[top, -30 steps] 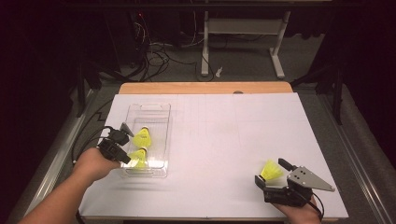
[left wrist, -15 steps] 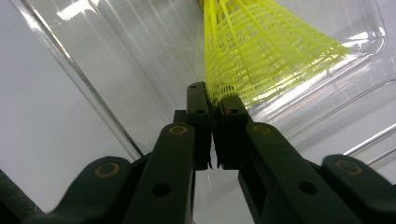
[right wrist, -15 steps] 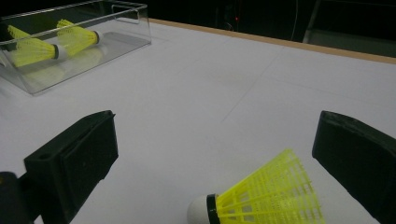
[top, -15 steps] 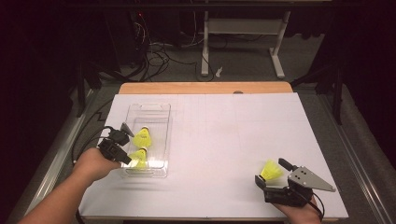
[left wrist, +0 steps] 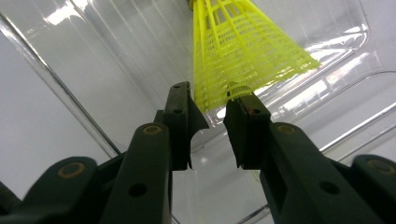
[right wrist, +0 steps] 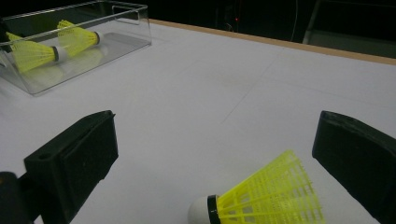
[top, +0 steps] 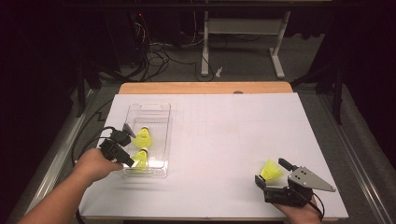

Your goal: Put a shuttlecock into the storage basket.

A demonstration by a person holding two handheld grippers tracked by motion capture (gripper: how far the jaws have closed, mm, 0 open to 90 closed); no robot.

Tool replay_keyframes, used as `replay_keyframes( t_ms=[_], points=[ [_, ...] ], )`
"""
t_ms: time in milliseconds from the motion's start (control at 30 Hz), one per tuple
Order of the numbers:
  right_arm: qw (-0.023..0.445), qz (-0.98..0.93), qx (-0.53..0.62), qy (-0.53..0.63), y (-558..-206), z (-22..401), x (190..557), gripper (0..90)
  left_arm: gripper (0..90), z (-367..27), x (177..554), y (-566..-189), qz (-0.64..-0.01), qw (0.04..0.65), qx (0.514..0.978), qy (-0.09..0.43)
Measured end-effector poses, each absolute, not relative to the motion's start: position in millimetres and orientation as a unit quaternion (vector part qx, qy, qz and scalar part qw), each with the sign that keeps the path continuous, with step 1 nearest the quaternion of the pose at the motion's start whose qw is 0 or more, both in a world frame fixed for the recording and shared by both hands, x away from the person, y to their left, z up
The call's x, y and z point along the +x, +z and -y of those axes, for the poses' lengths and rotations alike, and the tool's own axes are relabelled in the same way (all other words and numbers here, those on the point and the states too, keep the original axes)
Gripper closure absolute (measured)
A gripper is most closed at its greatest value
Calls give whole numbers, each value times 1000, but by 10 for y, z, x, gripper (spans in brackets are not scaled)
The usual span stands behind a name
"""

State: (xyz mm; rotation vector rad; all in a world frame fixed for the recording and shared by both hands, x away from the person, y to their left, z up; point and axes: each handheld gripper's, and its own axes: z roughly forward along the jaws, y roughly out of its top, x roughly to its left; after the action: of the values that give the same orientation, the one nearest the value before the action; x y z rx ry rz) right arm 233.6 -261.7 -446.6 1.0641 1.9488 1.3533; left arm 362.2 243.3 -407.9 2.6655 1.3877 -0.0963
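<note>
Your left gripper jaws have just been opening, releasing the near shuttlecock inside the clear bin; hands aren't shifting. Right gripper is sitting spread around the third shuttlecock near the worktop front edge, middle wide open.

Left gripper jaws: have just been opening, now parted slightly around the skirt edge of the near yellow shuttlecock.
Shuttlecock contact: pads no longer clamp it; it lies in the clear tray.
</note>
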Motion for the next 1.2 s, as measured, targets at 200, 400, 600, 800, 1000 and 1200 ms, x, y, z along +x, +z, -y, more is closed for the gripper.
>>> replay_keyframes(
  t_ms=[200,400,600,800,1000,1200],
  points=[
    [267,-722,394,502,-4465,2617,2336,8,662,-2445,3612,-4031,-460,66,885,-32],
    [267,-722,394,502,-4464,2614,2334,8,622,-2413,3564,-3926,-474,61,877,-39],
    [267,-721,394,503,-4463,2613,2334,8,573,-2383,3558,-3818,-472,61,878,-48],
    [268,-723,393,501,-4466,2612,2337,8,511,-2388,3568,-3680,-474,79,875,-53],
    [267,-722,394,502,-4464,2611,2337,8,453,-2364,3581,-3611,-471,88,876,-61],
    [267,-722,394,502,-4463,2620,2336,8,390,-2307,3603,-3566,-463,91,879,-65]
  ],
)
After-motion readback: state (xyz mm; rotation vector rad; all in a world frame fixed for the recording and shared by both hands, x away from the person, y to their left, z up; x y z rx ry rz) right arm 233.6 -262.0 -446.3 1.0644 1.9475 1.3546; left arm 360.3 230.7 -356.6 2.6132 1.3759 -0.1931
